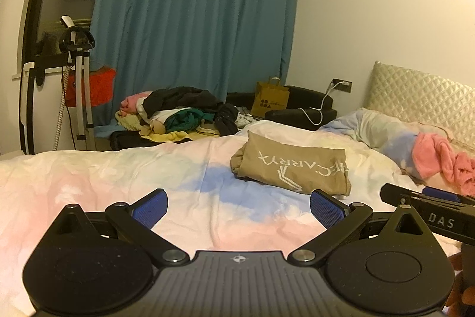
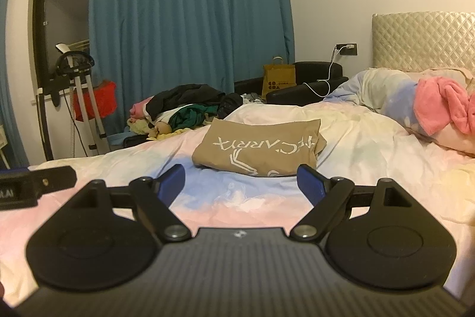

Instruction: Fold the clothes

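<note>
We hold the left gripper (image 1: 239,208) and right gripper (image 2: 240,183) low over the bedspread (image 1: 89,177), fingers spread wide, gripping nothing. Ahead lies the tan shirt (image 2: 258,149), apparently folded and set aside; beyond it, the unfolded clothes pile (image 1: 178,112) awaits.

The black left gripper with blue ribbed pads (image 1: 239,208) hovered low over the pastel bed cover (image 1: 89,177), its jaws spread wide and holding nothing. The matching black right gripper with blue pads (image 2: 241,185) hung at much the same height over that cover, jaws likewise wide apart and empty. Each showed at the edge of the other's view, side by side.
</note>
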